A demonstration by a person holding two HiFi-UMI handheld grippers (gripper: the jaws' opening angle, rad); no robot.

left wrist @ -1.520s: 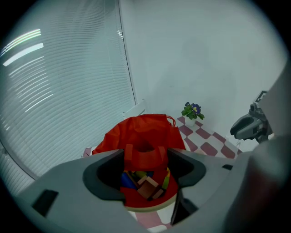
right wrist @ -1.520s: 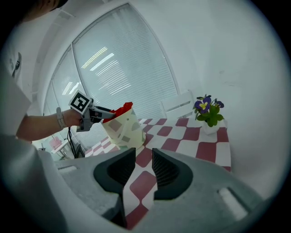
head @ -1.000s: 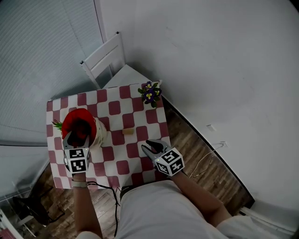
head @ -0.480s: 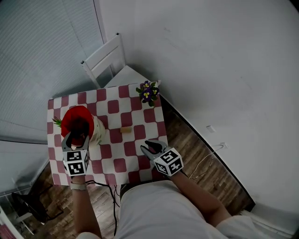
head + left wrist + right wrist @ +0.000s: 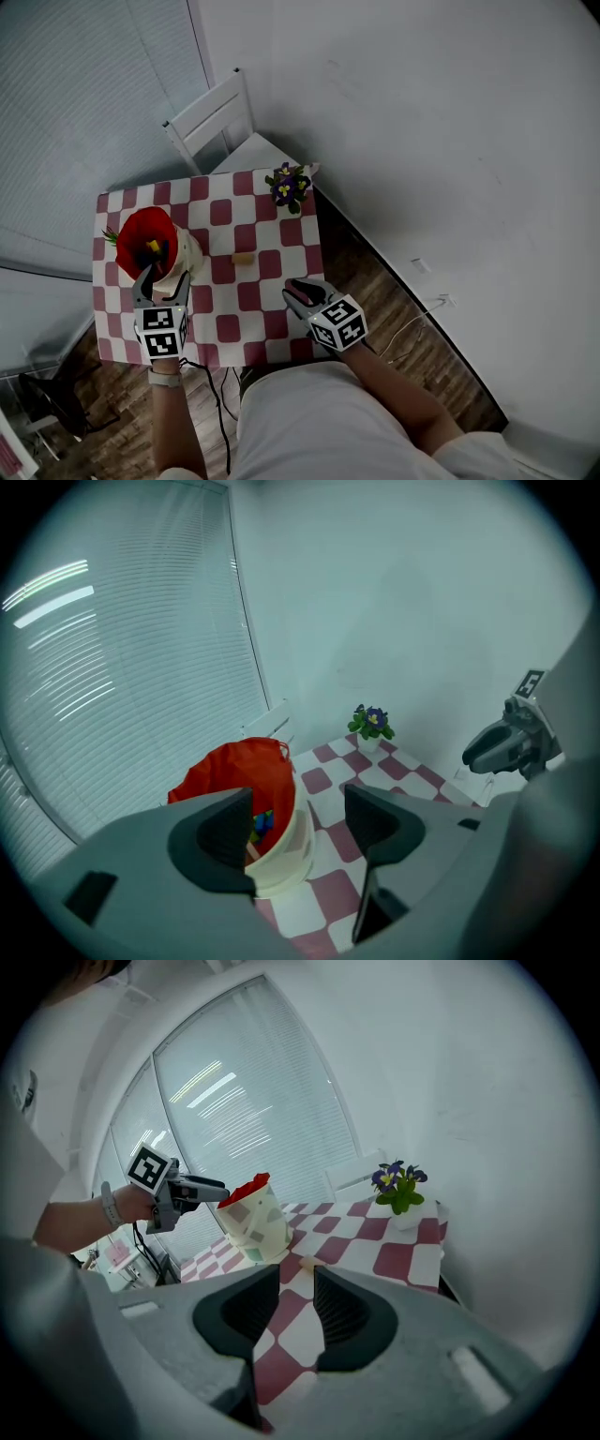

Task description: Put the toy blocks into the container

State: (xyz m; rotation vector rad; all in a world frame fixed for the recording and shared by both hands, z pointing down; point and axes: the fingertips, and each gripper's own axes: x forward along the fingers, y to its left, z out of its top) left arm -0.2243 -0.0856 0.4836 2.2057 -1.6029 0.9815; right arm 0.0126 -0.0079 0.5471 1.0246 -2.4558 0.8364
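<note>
Both tools are grey moulded plastic with dark inner pads [image 5: 225,832]. In the head view the left gripper [image 5: 161,279] sits near 8 o'clock and the right gripper [image 5: 298,292] near 6 o'clock. Each carries a white marker cube [image 5: 337,323] printed with black squares. A pale band [image 5: 164,370] circles the left wrist, and a thin black cable [image 5: 226,431] trails below it. The top [image 5: 309,422] looks pale grey, perhaps short-sleeved.

Right of the red-lined container [image 5: 192,259], the checkered worktop [image 5: 262,296] lies mostly open; a wooden block [image 5: 243,257] sits nearby, a flower pot [image 5: 285,186] farther back.
</note>
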